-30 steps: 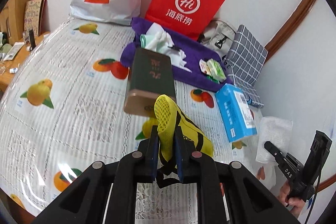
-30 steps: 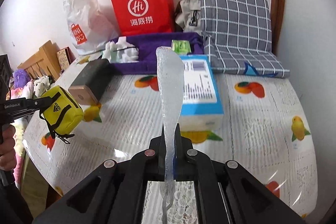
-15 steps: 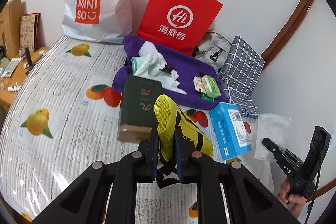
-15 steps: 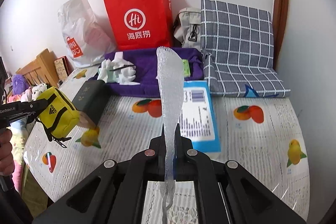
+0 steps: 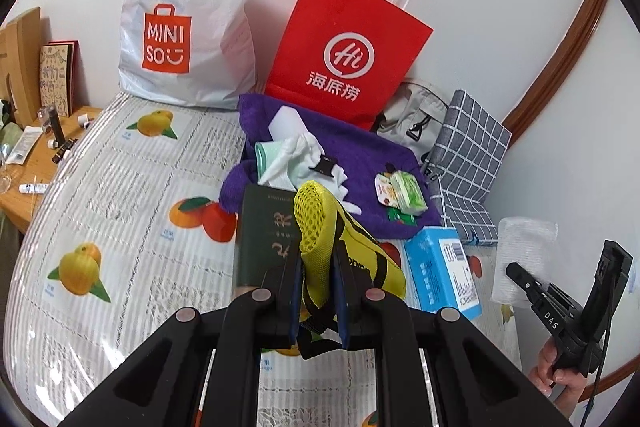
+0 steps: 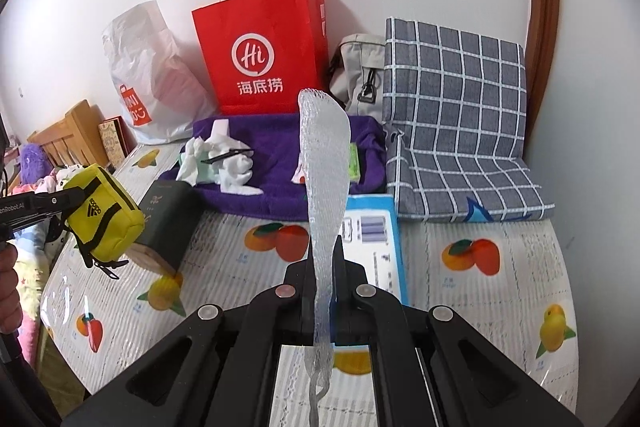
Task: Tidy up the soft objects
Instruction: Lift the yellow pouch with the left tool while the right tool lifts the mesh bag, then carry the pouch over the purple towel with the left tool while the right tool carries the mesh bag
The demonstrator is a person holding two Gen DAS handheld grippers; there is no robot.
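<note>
My left gripper (image 5: 318, 259) is shut on a small yellow pouch (image 5: 344, 247) with black straps and holds it in the air above the table. The right wrist view shows that yellow pouch (image 6: 105, 215) at the left, hanging from the left gripper (image 6: 70, 199). My right gripper (image 6: 323, 263) is shut on a sheet of clear bubble wrap (image 6: 325, 171) that stands up between its pads. In the left wrist view the bubble wrap (image 5: 524, 247) appears at the right, held by the right gripper (image 5: 516, 269). A purple towel (image 6: 276, 147) with white cloths (image 6: 218, 163) lies at the back.
A dark green box (image 5: 266, 231) and a blue box (image 5: 442, 271) lie on the fruit-print tablecloth (image 5: 120, 211). Against the wall stand a white Miniso bag (image 5: 192, 19), a red paper bag (image 5: 348, 55), a grey bag (image 6: 358, 75) and a checked cushion (image 6: 456, 115). A wooden side table (image 5: 36, 163) stands left.
Both grippers have risen and drawn back from the table with their loads; the boxes and towel now look smaller and farther off. Both grips are unchanged.
</note>
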